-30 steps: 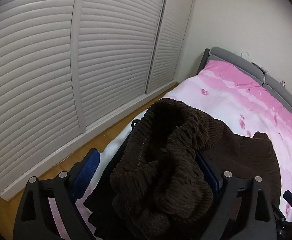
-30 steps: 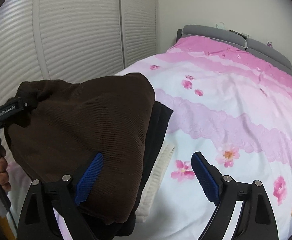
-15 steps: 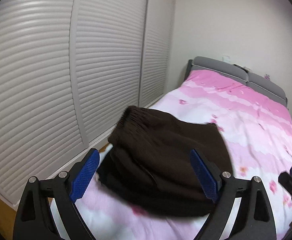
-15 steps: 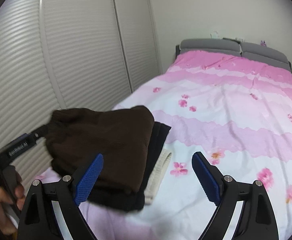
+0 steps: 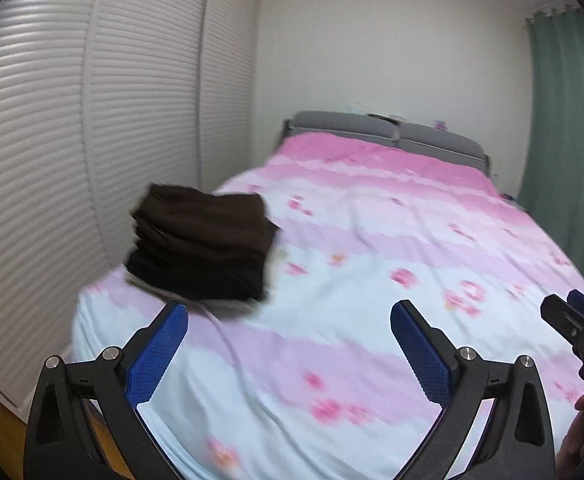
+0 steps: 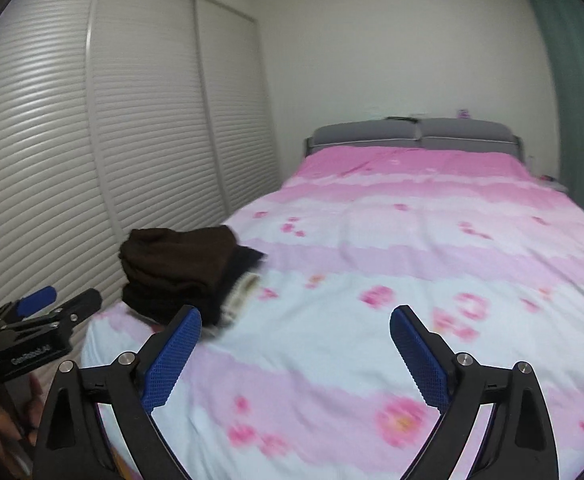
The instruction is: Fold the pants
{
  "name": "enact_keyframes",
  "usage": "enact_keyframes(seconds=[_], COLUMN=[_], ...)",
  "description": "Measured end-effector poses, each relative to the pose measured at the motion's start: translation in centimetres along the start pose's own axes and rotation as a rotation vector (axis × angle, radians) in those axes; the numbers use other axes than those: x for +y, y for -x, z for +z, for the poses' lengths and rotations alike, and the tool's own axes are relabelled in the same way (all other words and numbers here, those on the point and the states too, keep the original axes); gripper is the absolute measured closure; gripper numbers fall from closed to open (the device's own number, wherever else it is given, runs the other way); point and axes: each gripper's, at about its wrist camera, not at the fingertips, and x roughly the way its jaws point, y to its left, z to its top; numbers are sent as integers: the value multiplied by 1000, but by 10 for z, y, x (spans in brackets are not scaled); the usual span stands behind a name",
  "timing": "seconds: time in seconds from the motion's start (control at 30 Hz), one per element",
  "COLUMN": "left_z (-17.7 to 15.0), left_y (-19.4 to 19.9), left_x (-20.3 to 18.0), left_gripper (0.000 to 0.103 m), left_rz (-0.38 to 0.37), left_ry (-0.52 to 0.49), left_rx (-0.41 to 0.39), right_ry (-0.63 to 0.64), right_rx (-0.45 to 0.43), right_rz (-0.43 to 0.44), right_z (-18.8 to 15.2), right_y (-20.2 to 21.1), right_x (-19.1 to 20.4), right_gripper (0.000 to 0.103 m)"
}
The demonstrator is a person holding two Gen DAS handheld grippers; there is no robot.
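Since a second ago both grippers are backing away from the pile: the brown pants [image 5: 208, 224], then bunched right against the left gripper [image 5: 290, 344], are now lying folded on the stack, well apart from it. The left gripper is standing wide open, holding nothing, and the right gripper [image 6: 295, 344] is likewise spread wide and gripping nothing.

The brown pants are sitting on top of a black folded garment [image 6: 196, 300], with a cream folded garment [image 6: 244, 298] showing at the bottom of the stack. The whole stack is resting near the left front corner of the bed [image 6: 391, 248].

The pink floral bedspread [image 5: 371, 280] is covering the bed, a grey headboard [image 6: 411, 132] is standing behind it, white louvred wardrobe doors [image 5: 92, 140] are running along the left wall, and a green curtain [image 5: 567, 140] is hanging at the right.
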Motion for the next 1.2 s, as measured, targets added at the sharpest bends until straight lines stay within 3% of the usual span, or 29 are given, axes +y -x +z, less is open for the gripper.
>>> enact_keyframes(seconds=[0.27, 0.57, 0.77, 1.2], left_z=[-45, -79, -94, -100], left_y=[59, 86, 93, 108], left_x=[-77, -131, -141, -145], left_gripper=[0, 0, 0, 0], left_rz=[-104, -212, -214, -182], left_ry=[-40, -97, -107, -148], left_rx=[12, 38, 46, -15], right_ry=[-4, -56, -16, -21], right_rx=[-12, -24, -37, -48], right_rz=[-196, -337, -404, -386], right_z=[-39, -62, -73, -79], right_y=[119, 190, 208, 214], right_x=[-82, -131, -138, -141], right_gripper=[1, 1, 1, 1])
